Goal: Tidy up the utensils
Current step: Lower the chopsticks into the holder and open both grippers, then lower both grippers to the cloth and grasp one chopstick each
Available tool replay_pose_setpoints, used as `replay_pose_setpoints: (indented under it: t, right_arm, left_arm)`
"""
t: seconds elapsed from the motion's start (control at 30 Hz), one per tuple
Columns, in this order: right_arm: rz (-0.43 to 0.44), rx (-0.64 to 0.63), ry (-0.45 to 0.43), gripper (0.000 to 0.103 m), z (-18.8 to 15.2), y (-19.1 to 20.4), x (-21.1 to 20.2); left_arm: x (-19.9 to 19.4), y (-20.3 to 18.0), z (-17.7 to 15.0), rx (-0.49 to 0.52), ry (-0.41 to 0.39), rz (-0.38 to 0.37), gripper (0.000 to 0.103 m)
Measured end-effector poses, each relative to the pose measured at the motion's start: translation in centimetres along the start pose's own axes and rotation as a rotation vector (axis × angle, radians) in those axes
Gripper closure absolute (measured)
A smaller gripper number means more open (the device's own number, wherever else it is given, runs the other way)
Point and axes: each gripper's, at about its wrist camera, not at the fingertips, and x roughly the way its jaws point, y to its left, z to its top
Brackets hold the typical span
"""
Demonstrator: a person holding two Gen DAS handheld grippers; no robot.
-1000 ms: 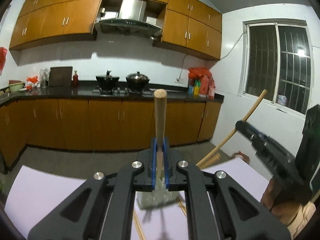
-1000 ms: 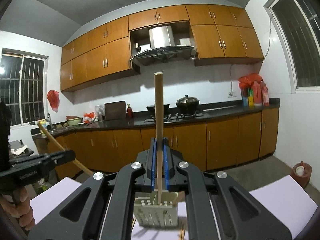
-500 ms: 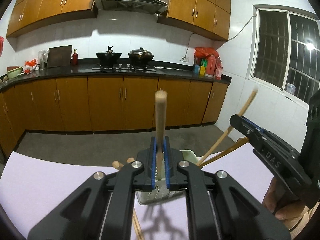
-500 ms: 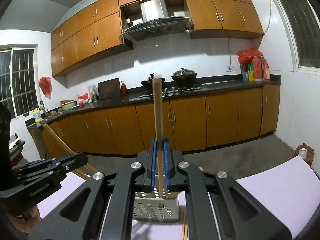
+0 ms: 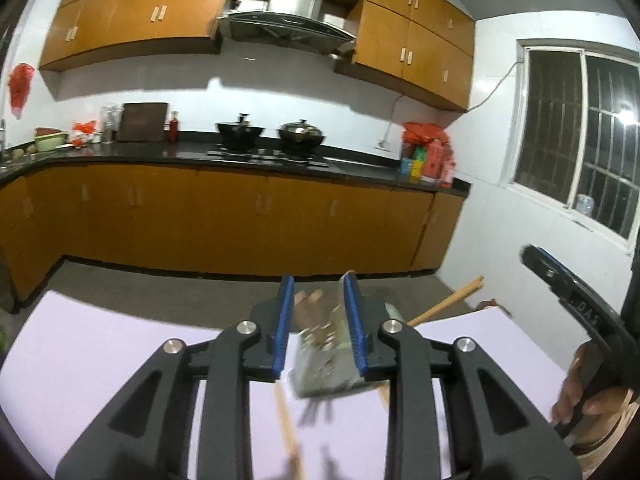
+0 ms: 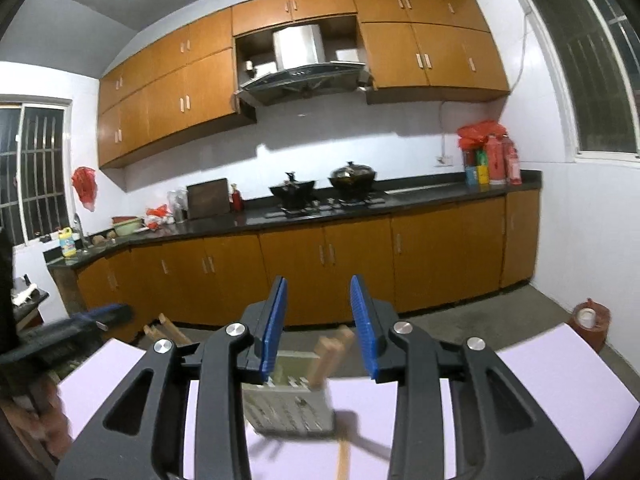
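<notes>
Dropped wooden sticks [image 6: 330, 354], perforated metal holder [image 6: 290, 410]

We see the left gripper [image 5: 320, 320] part its jaws, which a second ago were clamped on an upright wooden stick; they have just been opening, and that stick now stands loose among the others in the perforated metal holder [image 5: 326, 376] on the lilac worktop [image 5: 100, 360]; the right gripper [image 6: 322, 324] has done the same, its jaws just opened and its own wooden stick [image 6: 328, 354] dropped into the holder, leaning right; both views are blurred low down, and the holder appears tilted.
</notes>
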Motion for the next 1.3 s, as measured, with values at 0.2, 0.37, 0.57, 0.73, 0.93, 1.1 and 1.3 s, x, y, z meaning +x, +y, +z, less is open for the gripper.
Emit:
replay_pose_setpoints:
  t: [0.2, 0.37, 0.57, 0.73, 0.93, 1.1, 1.3]
  right_arm:
    - [-0.084, 0.059, 0.273, 0.068, -8.4, -4.1, 1.8]
    - [-0.037, 0.124, 0.532, 0.076, -16.2, -4.9, 4.3]
    - [0.031, 0.102, 0.646, 0.083, -19.9, -2.5, 5.3]
    - [0.040, 0.061, 0.664, 0.087, -20.8, -2.0, 5.3]
    - [-0.045, -0.003, 0.661, 0.095, -20.7, -2.4, 5.7]
    - [-0.100, 0.017, 0.652, 0.096, -20.2, -3.9, 5.5]
    - [-0.101, 0.011, 0.650, 0.096, -20.2, -4.2, 5.2]
  left_arm:
    - [0.4, 3.4, -6.9, 0.004, 0.151, 0.133, 0.070]
    - [2.9, 4.8, -13.2, -0.023, 0.314, 0.137, 0.070]
    - [4.7, 4.3, -18.0, -0.048, 0.447, 0.076, 0.070]
    - [5.2, 3.4, -19.2, -0.052, 0.480, 0.052, 0.071]
    - [6.0, 2.7, -19.3, -0.053, 0.501, 0.037, 0.073]
    - [6.2, 2.3, -19.4, -0.039, 0.514, 0.026, 0.077]
    - [6.9, 1.6, -19.9, 0.006, 0.538, 0.049, 0.083]
